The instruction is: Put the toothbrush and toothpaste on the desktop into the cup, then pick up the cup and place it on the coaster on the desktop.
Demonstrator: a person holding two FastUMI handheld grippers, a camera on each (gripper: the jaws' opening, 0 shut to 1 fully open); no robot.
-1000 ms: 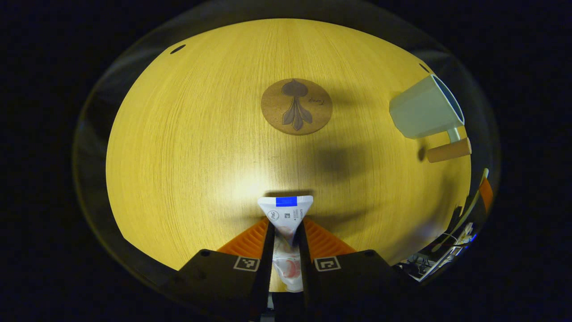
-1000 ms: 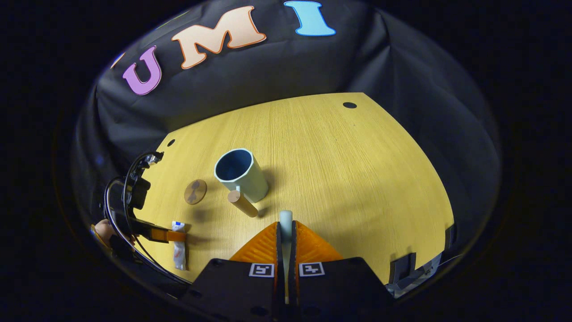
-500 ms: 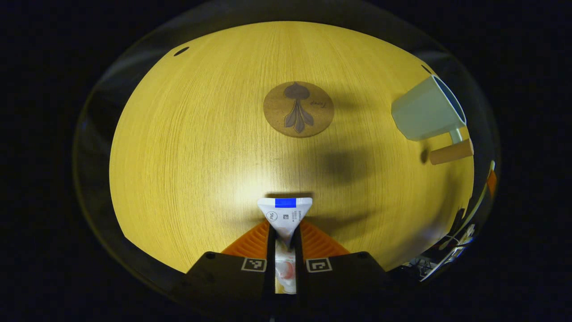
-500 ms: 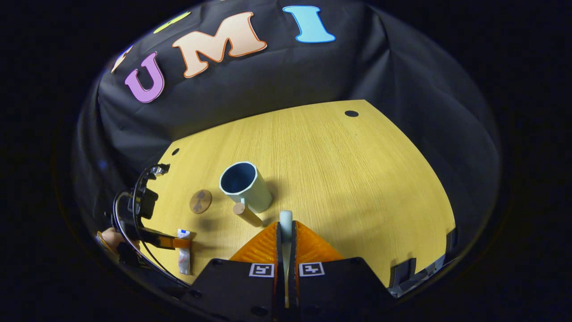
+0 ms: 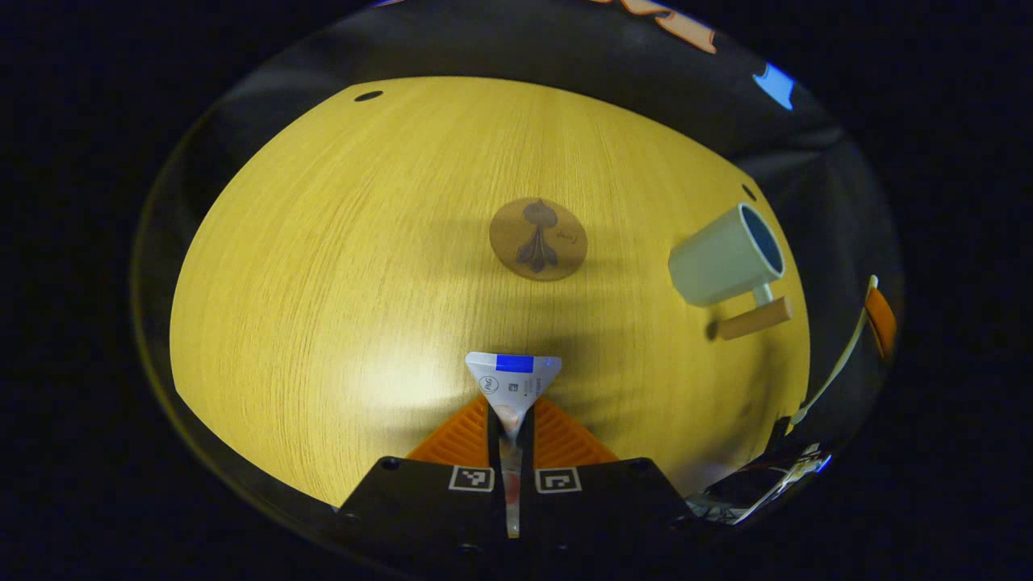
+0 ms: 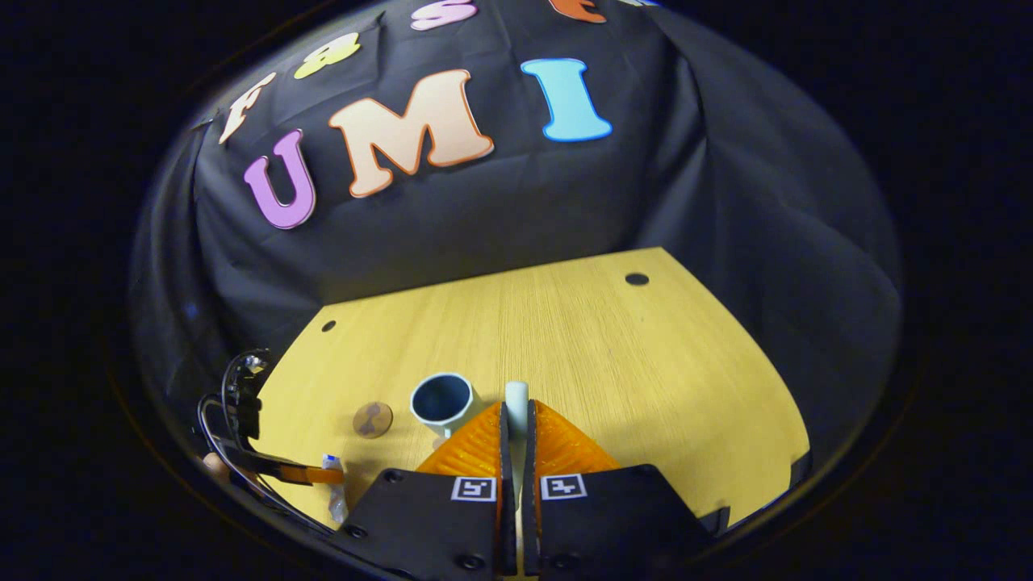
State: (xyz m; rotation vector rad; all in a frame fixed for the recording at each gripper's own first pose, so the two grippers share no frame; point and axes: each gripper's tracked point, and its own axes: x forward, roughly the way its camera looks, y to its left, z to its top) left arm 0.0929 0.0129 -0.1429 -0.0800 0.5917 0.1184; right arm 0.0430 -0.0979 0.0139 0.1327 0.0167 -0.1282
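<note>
Left gripper (image 5: 512,420) clamped around toothpaste (image 5: 513,379)

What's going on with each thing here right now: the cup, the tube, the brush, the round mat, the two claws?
cup: upright on the desk, empty
toothpaste: gripped, off the desk
toothbrush: gripped
coaster: flat, bare
left gripper: shut on the toothpaste
right gripper: shut on the toothbrush

We record one light wooden desktop (image 5: 323,266) with small dark holes near its far edge; standing on it, a round cork coaster (image 5: 538,239) and, well apart, a pale cup (image 5: 725,257).
</note>
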